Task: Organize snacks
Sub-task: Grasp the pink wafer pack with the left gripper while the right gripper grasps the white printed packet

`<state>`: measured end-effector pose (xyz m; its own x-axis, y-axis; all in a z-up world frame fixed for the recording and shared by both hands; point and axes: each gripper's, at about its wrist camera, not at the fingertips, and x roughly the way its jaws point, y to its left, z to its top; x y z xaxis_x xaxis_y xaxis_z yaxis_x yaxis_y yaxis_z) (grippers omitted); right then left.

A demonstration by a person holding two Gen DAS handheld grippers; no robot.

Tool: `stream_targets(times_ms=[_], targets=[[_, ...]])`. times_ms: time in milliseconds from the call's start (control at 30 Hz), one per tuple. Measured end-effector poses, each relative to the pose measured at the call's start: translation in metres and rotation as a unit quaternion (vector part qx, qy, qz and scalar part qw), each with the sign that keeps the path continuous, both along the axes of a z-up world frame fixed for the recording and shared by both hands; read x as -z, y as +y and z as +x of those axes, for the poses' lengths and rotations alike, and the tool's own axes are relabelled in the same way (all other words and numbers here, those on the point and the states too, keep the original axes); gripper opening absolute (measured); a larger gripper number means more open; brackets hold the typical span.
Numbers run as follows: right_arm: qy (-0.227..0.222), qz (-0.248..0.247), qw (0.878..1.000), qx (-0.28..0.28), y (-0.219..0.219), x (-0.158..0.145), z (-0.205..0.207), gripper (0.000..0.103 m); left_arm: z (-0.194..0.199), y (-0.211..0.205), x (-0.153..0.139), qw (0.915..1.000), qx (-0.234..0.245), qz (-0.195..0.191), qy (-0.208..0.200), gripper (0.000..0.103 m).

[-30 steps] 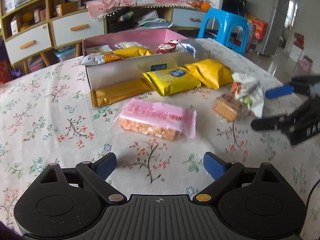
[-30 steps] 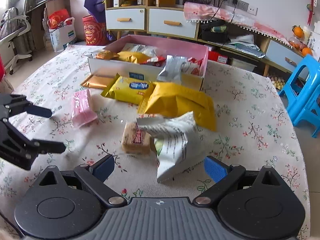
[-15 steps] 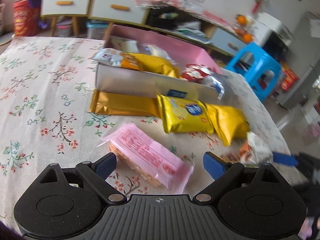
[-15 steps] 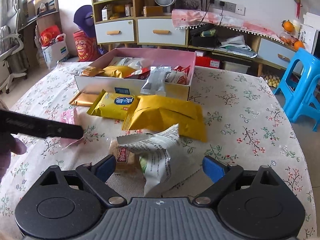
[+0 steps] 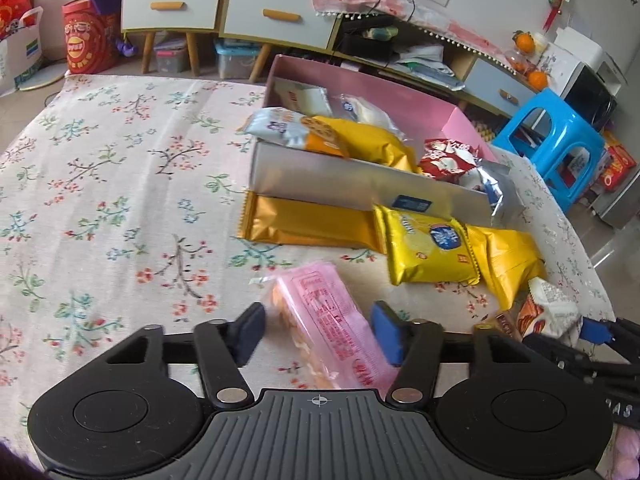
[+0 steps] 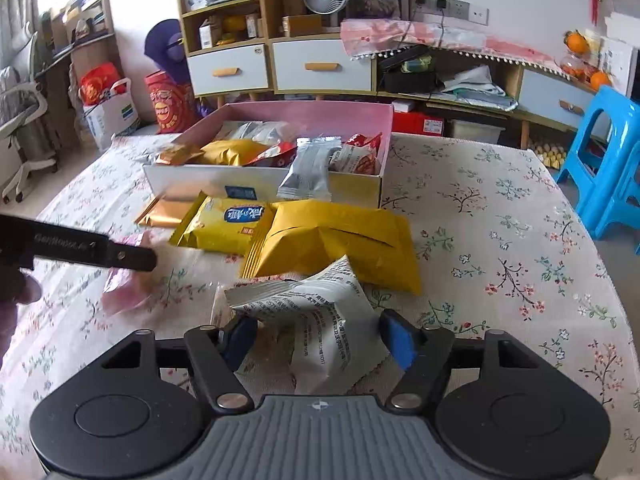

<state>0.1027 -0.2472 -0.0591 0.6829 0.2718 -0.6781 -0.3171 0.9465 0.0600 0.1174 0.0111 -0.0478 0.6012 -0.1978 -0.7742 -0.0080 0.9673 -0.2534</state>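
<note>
Nearest in the left wrist view, the left gripper (image 5: 318,334) has its fingers set apart on either side of a pink packet (image 5: 328,328) of orange biscuits. The packet lies flat on the floral tablecloth (image 5: 100,200) between the two blue pads; whether the pads touch the wrapper cannot be told, so the grip is not confirmed. The packet's long axis runs from the gripper's base away and a little to the left, its far end pointing toward the gold wrapper (image 5: 308,224).

In the right wrist view, the right gripper (image 6: 316,338) is likewise open, its fingers flanking a white printed bag (image 6: 316,320) that stands crumpled on the cloth, its pointed upper corner aimed away toward the far edge of the table. Contact with the pads cannot be made out. Just left of the bag, a small brown-wrapped snack is mostly hidden.

Beyond the bag lies a large plain yellow bag (image 6: 340,240), its long axis running left to right, and touching its left side is a yellow packet with a blue label (image 6: 228,220), angled toward the box. The gold wrapper lies along the near wall of the pink box (image 6: 320,114), partly tucked under it. The box sits toward the far edge of the table and holds several snacks; a silver packet (image 6: 310,168) hangs over its near wall.
</note>
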Motion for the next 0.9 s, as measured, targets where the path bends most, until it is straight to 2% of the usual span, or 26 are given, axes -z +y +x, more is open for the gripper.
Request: stream_targets(times_ms=[67,200,300,367,467,633,900], targets=[[0.001,0.005,1.000,0.009,0.000,0.000,0.002,0.056,-0.002,0.005,-0.001,1.0000,-0.002,0.003,0.003,0.045],[0.010,0.019,0.999,0.023,-0.003,-0.002,0.005,0.055,-0.003,0.015,-0.002,1.0000,-0.007,0.001,0.006,0.044],[0.016,0.031,0.999,0.031,-0.007,-0.003,0.007,0.055,-0.003,0.019,-0.002,0.9996,0.001,-0.025,0.010,0.052],[0.018,0.035,0.998,0.039,-0.007,-0.003,0.008,0.056,-0.004,0.018,-0.002,0.9994,0.003,-0.034,0.005,0.068],[0.022,0.030,0.999,0.036,-0.006,-0.003,0.008,0.057,-0.003,0.010,-0.002,0.9994,0.011,-0.032,-0.011,0.074],[0.030,0.033,0.998,0.038,-0.007,0.001,0.008,0.057,0.000,-0.002,0.001,0.9996,0.018,-0.010,-0.020,0.074],[0.036,0.057,0.996,0.058,-0.020,0.005,0.014,0.056,-0.005,0.001,0.004,0.9995,0.016,0.017,-0.020,0.070]])
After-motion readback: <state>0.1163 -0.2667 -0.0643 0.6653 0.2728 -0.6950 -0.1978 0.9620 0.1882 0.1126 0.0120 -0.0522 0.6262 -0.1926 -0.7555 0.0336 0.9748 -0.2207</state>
